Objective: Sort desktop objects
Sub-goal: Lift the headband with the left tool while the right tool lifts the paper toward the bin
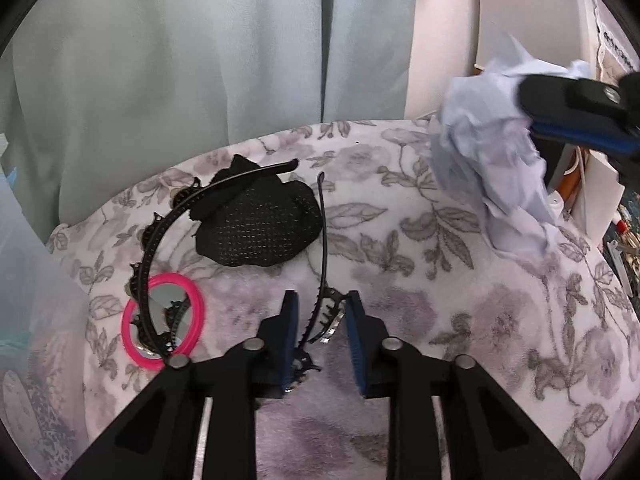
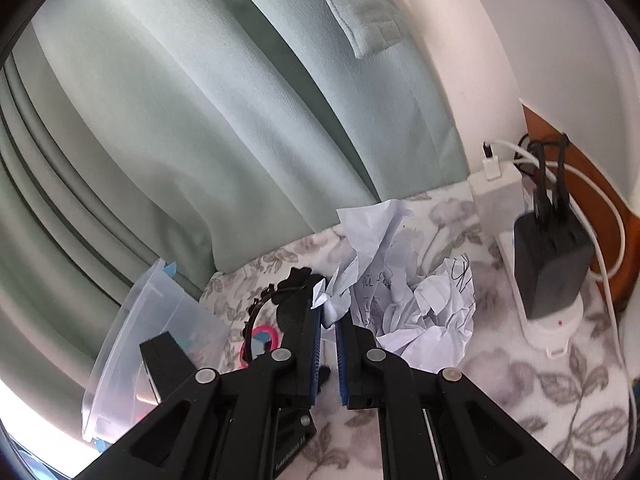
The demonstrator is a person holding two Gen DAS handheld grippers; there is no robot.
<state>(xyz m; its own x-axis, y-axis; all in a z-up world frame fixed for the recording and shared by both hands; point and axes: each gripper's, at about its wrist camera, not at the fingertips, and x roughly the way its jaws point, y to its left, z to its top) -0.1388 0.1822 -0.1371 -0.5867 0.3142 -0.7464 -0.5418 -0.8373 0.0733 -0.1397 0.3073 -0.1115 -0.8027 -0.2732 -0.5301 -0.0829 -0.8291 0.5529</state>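
A black toothed headband (image 1: 160,240) lies on the floral cloth (image 1: 440,320), with one end across a pink-rimmed round mirror (image 1: 164,320). My left gripper (image 1: 322,296) is closed on the headband's other toothed end, which sits between the blue pads. Behind it lies a black mesh piece (image 1: 256,228). My right gripper (image 2: 330,308) is shut on a corner of a crumpled sheet of paper (image 2: 400,280). In the left wrist view the right gripper (image 1: 526,110) holds the crumpled paper (image 1: 492,160) above the cloth's far right.
A clear plastic box (image 2: 132,340) stands at the left, by the pale green curtain (image 2: 200,120). At the right a white power strip (image 2: 552,328) carries a black charger (image 2: 548,264), a white adapter (image 2: 496,196) and cables. A wall rises behind it.
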